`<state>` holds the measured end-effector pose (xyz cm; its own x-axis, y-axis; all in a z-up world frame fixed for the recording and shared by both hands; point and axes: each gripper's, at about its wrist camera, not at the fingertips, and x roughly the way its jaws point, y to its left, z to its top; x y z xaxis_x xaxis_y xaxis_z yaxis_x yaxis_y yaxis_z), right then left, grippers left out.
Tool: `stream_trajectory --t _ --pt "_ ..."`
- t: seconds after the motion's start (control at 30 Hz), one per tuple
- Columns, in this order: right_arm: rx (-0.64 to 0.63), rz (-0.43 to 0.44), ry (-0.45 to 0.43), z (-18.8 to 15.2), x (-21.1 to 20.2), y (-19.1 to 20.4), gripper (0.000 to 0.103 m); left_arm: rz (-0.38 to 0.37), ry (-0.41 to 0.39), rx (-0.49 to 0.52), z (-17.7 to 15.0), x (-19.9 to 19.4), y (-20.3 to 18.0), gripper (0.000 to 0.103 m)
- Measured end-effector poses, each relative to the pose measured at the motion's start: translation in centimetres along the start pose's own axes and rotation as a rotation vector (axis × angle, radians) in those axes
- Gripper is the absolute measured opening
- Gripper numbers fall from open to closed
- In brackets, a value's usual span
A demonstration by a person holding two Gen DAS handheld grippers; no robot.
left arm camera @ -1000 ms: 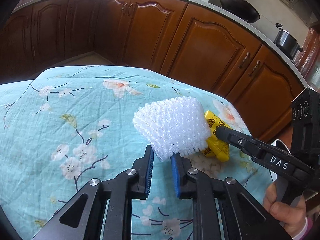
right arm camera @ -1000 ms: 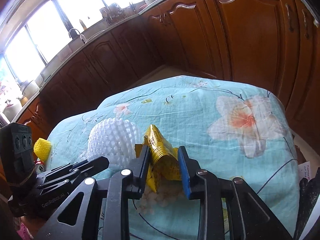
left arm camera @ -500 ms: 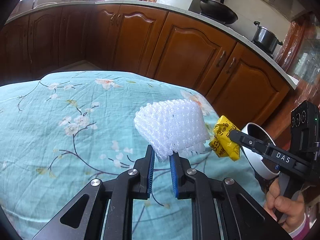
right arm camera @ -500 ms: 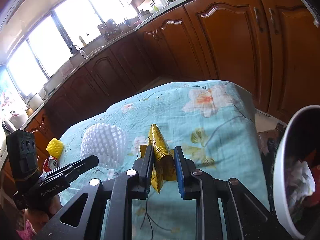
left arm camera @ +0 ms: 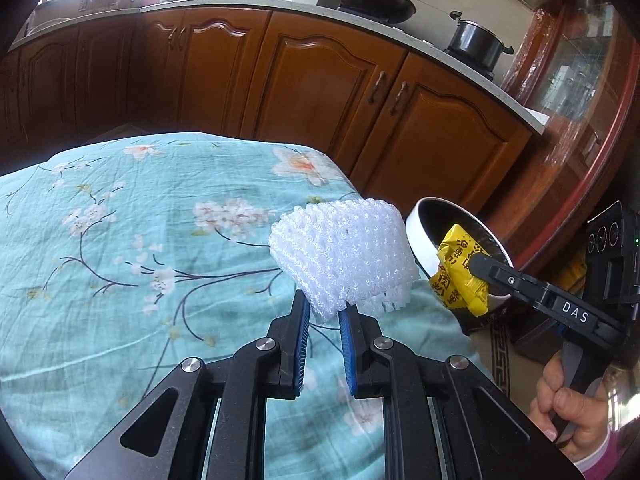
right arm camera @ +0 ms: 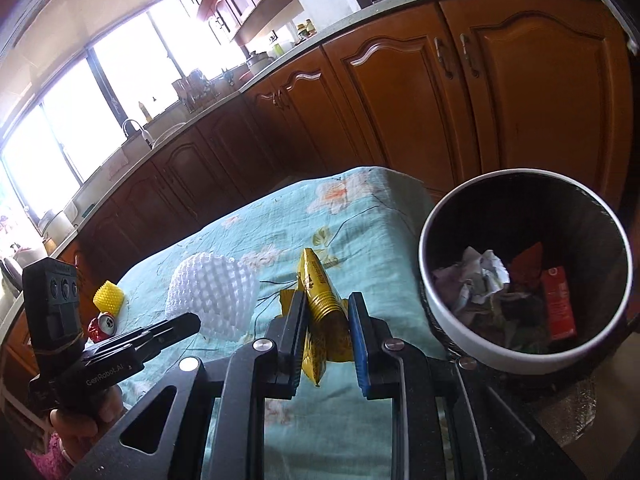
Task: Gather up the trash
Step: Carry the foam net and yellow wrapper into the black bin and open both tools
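Both tongs (left arm camera: 324,314) (right arm camera: 326,316) around trash

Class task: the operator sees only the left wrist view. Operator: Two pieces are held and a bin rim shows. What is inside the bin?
Observer: The bin holds crumpled paper and a red carton.
Operator: Any trash still on the table?
Observer: A yellow foam net and a crushed red can lie behind the left gripper.
Operator: Is the right gripper's grip firm?
Observer: The right gripper pinches the yellow wrapper between both pads.
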<state>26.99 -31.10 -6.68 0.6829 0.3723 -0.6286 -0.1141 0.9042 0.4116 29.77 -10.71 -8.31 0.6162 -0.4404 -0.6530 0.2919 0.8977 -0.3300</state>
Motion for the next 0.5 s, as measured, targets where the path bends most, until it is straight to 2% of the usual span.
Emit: stream_trajectory --t 0.5 --pt "0.085 -0.112 -0.077 -0.9 -6.1 -5.9 0.021 -0.047 0.031 0.115 0.1 1.5 -6.7 0.014"
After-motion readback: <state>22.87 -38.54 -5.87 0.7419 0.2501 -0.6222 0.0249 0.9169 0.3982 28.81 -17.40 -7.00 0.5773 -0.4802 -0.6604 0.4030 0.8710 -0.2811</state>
